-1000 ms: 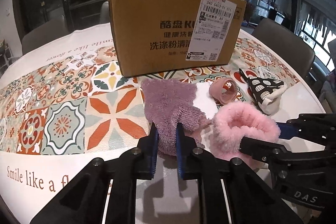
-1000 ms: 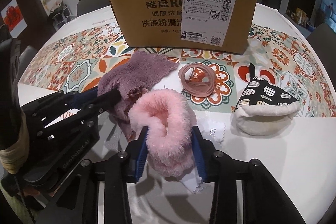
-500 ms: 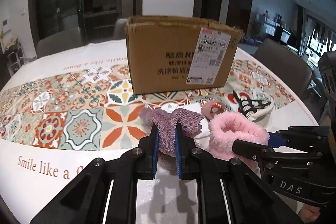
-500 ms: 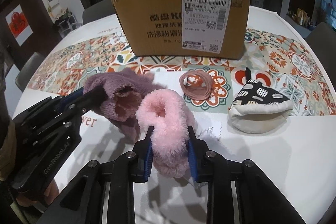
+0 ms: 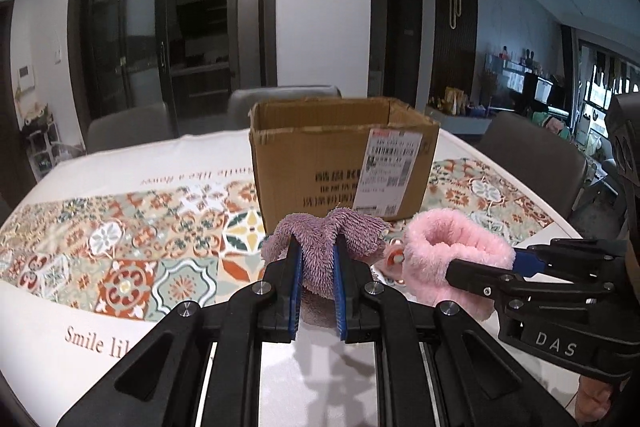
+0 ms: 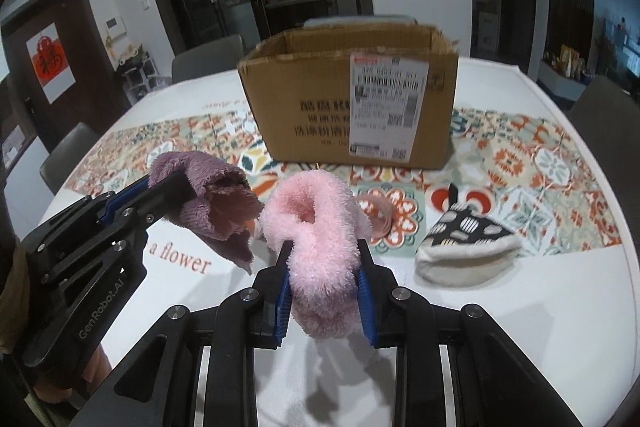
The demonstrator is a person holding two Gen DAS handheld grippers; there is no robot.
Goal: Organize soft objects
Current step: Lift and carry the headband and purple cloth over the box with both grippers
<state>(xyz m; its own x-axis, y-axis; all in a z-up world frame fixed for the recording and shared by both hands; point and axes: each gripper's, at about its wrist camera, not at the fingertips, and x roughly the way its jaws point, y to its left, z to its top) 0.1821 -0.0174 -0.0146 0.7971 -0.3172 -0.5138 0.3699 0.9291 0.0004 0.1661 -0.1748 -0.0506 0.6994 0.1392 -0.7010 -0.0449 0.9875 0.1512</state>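
Note:
My left gripper (image 5: pixel 317 247) is shut on a purple fuzzy cloth (image 5: pixel 324 239) and holds it in the air above the table; it also shows in the right wrist view (image 6: pixel 208 199). My right gripper (image 6: pixel 322 251) is shut on a pink fluffy piece (image 6: pixel 316 227), also lifted, seen at the right in the left wrist view (image 5: pixel 452 259). An open cardboard box (image 5: pixel 344 163) stands behind them, also in the right wrist view (image 6: pixel 352 103).
A black-and-white patterned soft pouch (image 6: pixel 468 247) lies on the table at the right. A pink hair band (image 6: pixel 380 215) lies partly hidden behind the pink piece. The patterned tablecloth (image 5: pixel 120 247) covers the round table; chairs stand around it.
Both grippers have lifted their soft pieces off the table and pulled back from the box. The box now shows its open top.

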